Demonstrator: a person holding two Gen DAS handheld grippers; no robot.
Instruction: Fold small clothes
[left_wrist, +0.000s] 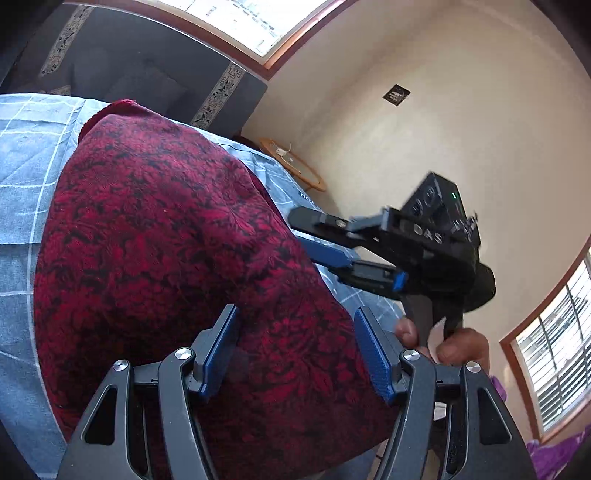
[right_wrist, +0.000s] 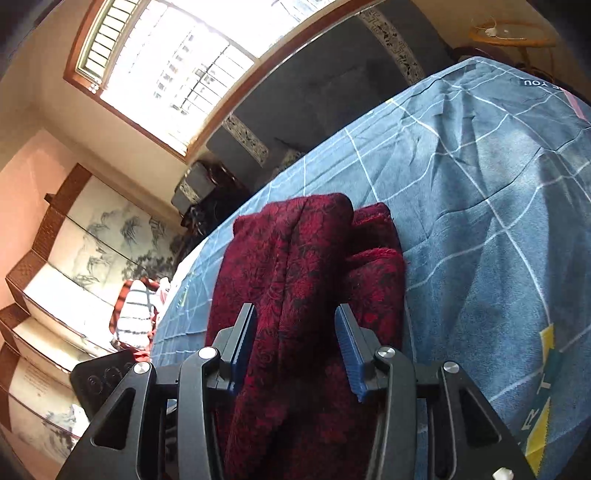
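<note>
A dark red patterned garment (left_wrist: 166, 240) lies folded on the blue checked bedspread (left_wrist: 26, 155). My left gripper (left_wrist: 297, 317) hangs open just over its near part, blue pads wide apart and not pressing the cloth. At the garment's right edge, my right gripper (left_wrist: 301, 232) is held by a hand (left_wrist: 461, 347), its fingers apart. In the right wrist view the garment (right_wrist: 295, 258) runs as a thick folded strip between the jaws of the right gripper (right_wrist: 295, 310). The pads stand beside the cloth without squeezing it.
The bedspread (right_wrist: 480, 221) stretches wide to the right of the garment. A dark sofa (right_wrist: 314, 92) and a round wooden side table (left_wrist: 295, 166) stand beyond the bed. A striped cloth (right_wrist: 136, 314) lies at the bed's left, purple fabric (left_wrist: 554, 454) at lower right.
</note>
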